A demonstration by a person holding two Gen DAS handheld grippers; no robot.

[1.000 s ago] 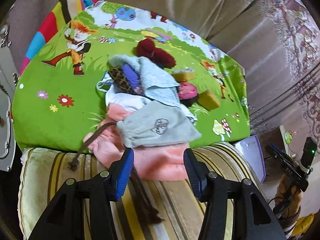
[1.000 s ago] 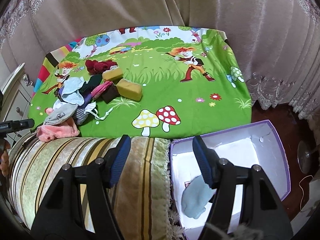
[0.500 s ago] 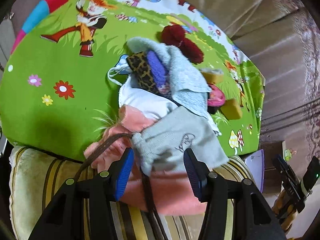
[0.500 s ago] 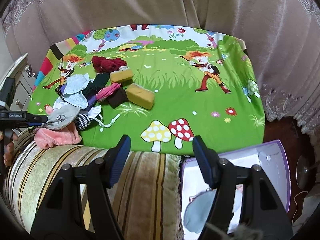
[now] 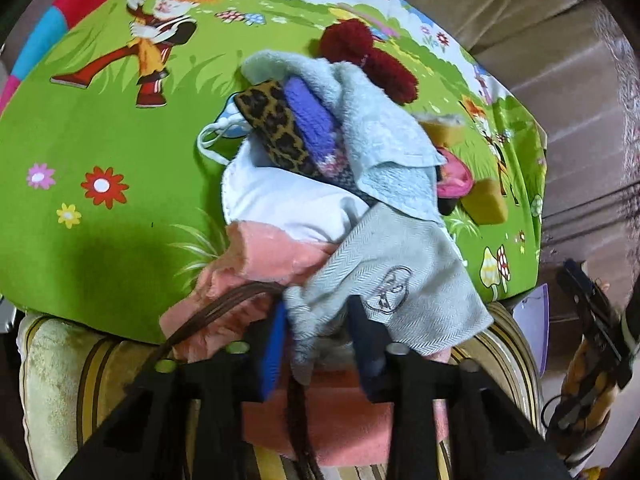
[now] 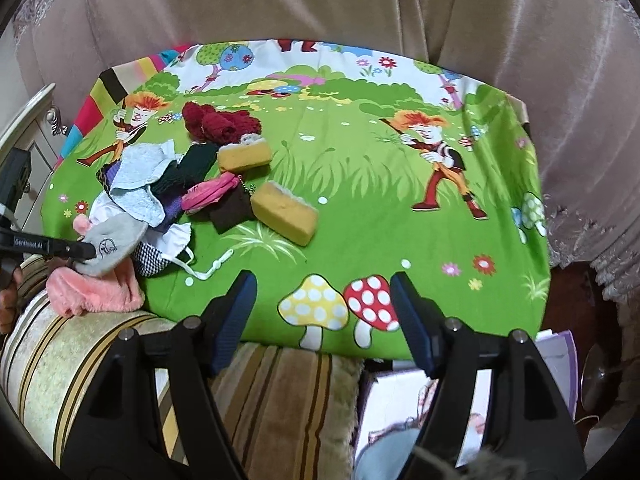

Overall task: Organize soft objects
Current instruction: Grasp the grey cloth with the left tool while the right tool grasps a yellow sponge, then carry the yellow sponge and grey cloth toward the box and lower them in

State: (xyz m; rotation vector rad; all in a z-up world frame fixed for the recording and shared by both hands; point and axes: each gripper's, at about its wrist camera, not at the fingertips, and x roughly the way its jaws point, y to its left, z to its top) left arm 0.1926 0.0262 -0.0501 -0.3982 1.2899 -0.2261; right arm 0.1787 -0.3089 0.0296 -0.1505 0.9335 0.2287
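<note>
My left gripper is shut on the near edge of a grey cloth with an embroidered mark. The cloth lies on top of a pile of soft things: a pink fluffy cloth, a white mask, a leopard-print band and a light blue towel. The right wrist view shows the same grey cloth pinched by the left gripper. My right gripper is open and empty above the front edge of the green cartoon mat.
Two yellow sponges, a dark red woolly item and a pink pouch lie by the pile. A striped cushion runs along the front. A purple-edged box with a pale blue item stands low right. Curtains hang behind.
My left gripper has moved forward onto the grey cloth and closed on its edge. My right gripper has swung left and up, away from the box, staying open.
</note>
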